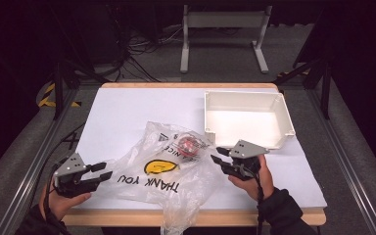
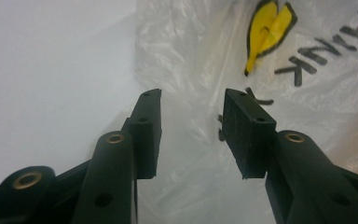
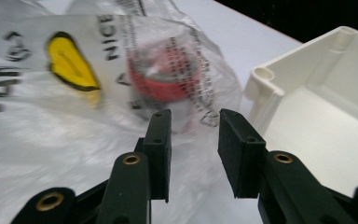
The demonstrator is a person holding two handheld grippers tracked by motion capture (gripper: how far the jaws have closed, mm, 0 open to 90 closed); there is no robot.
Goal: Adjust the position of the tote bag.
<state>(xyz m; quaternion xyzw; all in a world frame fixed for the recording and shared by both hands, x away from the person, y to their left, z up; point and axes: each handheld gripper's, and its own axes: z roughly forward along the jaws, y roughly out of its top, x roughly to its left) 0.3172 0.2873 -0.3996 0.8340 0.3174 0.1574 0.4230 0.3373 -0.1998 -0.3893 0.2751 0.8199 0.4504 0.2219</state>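
Both grippers off the plastic bag (image 1: 166,171), jaws apart.
L gripper (image 1: 103,172) at bag's left edge, R gripper (image 1: 219,155) at its right, nothing betw. pads; red item (image 1: 188,145) inside bag, white bin (image 1: 247,120) beside.

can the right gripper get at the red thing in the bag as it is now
Probably not directly: the right gripper is open and close, but the red object sits inside the plastic bag, so its film lies between them.

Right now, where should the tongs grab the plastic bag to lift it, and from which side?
Probably by the crumpled end of the plastic bag that hangs over the table's near edge, coming in from the person's side. There the film bunches into a fold the tongs could pinch; the rest lies flat, and the red thing weighs down the far end.
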